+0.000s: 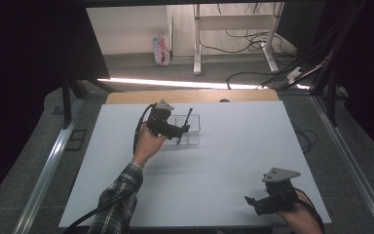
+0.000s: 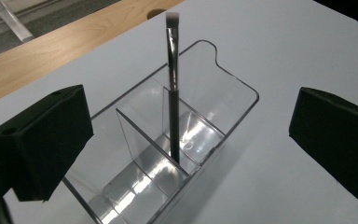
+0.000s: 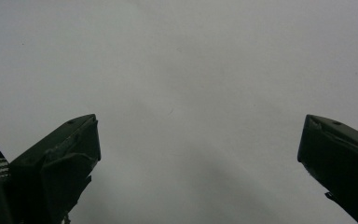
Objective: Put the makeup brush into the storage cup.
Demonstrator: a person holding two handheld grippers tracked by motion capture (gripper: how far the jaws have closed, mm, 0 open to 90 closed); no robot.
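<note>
A slim makeup brush stands nearly upright, bristles up, in the end compartment of a clear divided organizer at upper centre of the counter. The left gripper gapes wide around it, untouched. The right gripper, wide and empty, hovers over bare counter at lower right.

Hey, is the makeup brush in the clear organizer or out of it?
In: the brush stands handle-down in a compartment of the clear organizer, free between the open left gripper's jaws.
</note>
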